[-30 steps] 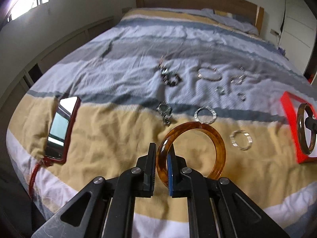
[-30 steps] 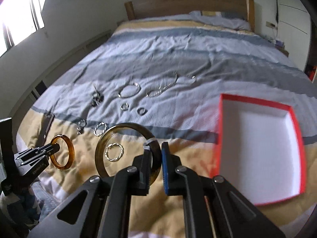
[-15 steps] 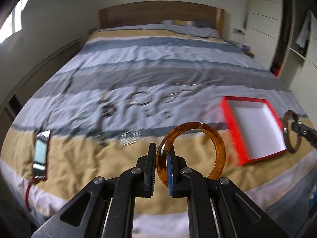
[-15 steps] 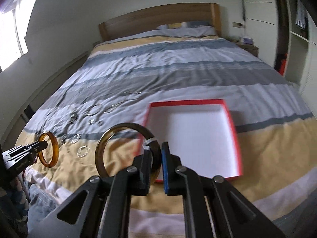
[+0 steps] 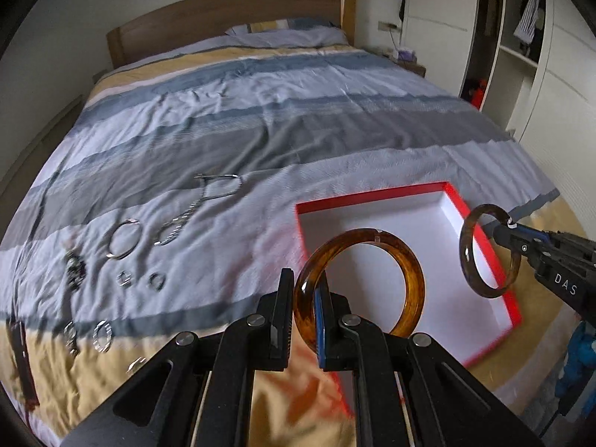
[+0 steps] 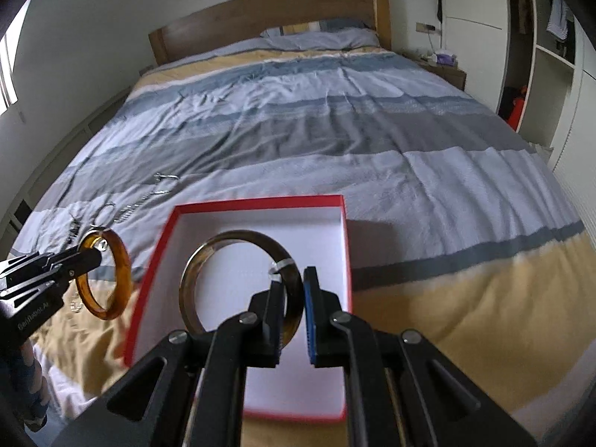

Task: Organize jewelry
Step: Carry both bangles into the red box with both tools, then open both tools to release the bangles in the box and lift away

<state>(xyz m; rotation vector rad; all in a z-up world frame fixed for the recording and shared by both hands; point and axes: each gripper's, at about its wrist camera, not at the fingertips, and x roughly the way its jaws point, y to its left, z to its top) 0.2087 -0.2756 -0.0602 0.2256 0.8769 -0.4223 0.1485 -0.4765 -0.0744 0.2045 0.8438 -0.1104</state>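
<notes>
We are gripping an amber bangle [image 5: 411, 283] in the left gripper [image 5: 303, 320], its fingers clamped on the bangle's left rim and holding it upright. In the left wrist view it is hanging in front of the near-left part of the red box [image 5: 372, 197]. We are holding a darker brown bangle [image 6: 193, 272] in the right gripper [image 6: 296, 320], fingers closed on its right rim near a small white tag [image 6: 281, 266]; it is hovering over the box's white inside [image 6: 238, 231]. The box is sitting open on the striped bed cover [image 5: 260, 119], on the right side near the foot. The remaining jewelry is lying on the cover left of the box: a silver chain [image 5: 186, 216], a thin silver hoop [image 5: 124, 240], small rings [image 5: 156, 281], a dark beaded piece [image 5: 74, 272] and sparkly rings [image 5: 102, 335]. A dark flat object [image 5: 22, 361] is lying at the far left edge; we are unable to tell what it is.
</notes>
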